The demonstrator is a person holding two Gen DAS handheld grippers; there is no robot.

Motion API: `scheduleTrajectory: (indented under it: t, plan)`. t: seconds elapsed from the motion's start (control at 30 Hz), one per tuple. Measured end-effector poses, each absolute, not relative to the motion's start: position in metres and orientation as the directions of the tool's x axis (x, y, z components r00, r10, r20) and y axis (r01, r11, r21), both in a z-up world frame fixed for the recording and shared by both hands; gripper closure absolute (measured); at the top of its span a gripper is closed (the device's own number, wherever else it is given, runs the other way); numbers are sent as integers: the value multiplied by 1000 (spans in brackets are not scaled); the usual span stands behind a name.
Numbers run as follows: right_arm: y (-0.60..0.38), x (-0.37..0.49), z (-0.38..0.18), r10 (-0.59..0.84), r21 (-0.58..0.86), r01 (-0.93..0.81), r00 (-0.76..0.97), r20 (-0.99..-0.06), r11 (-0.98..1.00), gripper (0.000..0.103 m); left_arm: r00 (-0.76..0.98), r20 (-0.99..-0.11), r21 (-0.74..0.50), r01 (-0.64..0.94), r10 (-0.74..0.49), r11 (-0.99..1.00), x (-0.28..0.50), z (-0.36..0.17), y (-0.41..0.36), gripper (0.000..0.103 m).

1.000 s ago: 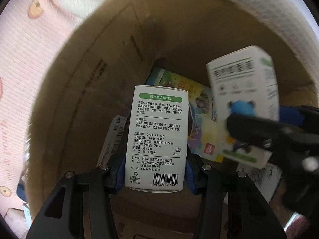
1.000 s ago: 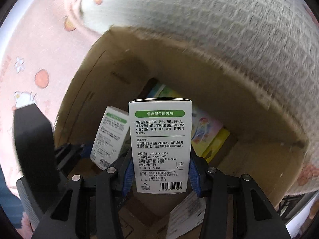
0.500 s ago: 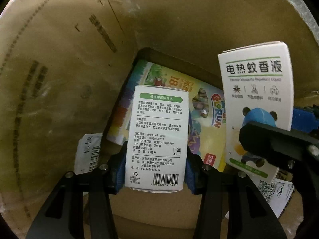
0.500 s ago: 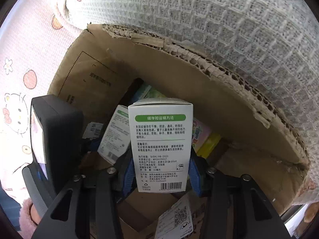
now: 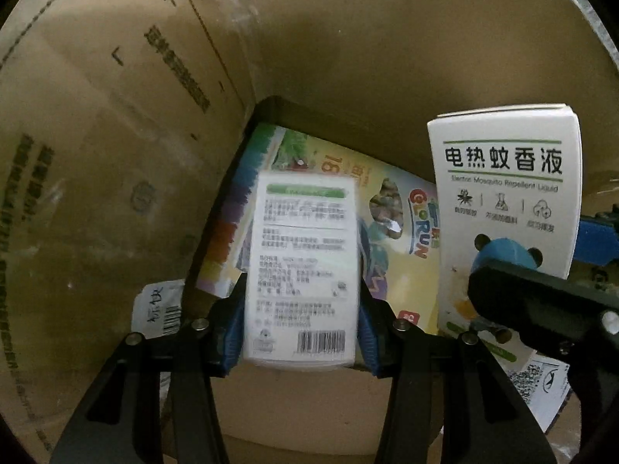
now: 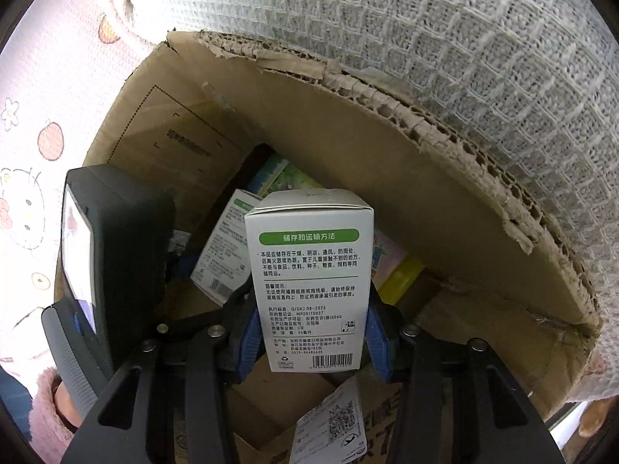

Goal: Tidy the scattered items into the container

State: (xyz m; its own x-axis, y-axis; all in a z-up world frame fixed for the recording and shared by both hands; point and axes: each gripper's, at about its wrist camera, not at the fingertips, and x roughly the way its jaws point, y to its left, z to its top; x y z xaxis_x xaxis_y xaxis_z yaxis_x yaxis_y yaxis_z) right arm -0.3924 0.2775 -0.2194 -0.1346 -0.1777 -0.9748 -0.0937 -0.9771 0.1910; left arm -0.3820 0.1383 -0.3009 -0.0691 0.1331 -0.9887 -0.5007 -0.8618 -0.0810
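While both grippers point down into cardboard box (image 6: 445,208), each clamps own white carton. Left gripper (image 5: 301,305): blue pads pressed on blurred carton (image 5: 303,266), low inside box over colourful flat pack (image 5: 402,232). Right gripper (image 6: 311,328): pads tight on second carton (image 6: 309,282), upright, near box opening. Box sits on pink cartoon-print mat (image 6: 35,123); white waffle blanket (image 6: 445,46) lies against torn rim.
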Motion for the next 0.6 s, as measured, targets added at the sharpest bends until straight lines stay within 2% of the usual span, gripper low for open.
scheduleTrajectory:
  t: [0.17, 0.33, 0.47, 0.5, 0.57, 0.6]
  plan:
    - [276, -390, -218, -171, 184, -90, -137, -976, -979, 58, -108, -977, -116, -468, 187, -876, -377, -285, 131, 49]
    - [279, -388, -207, -197, 217, -113, -164, -967, -970, 58, -142, -977, -77, -455, 158, -887, -362, -269, 122, 47]
    - [276, -388, -199, -258, 281, -118, -175, -950, -953, 58, -182, -966, -106, -364, 182, -926, -352, -251, 103, 47]
    - [275, -389, -199, -274, 296, -119, -171, -946, -948, 58, -205, -961, -105, -352, 186, -930, -348, -246, 99, 49]
    - [272, -389, -198, -285, 307, -124, -170, -943, -944, 58, -252, -948, -99, -346, 194, -933, -339, -237, 93, 59]
    - [270, -389, -197, -284, 307, -127, -176, -943, -943, 58, -255, -949, -90, -337, 183, -937, -336, -236, 90, 72]
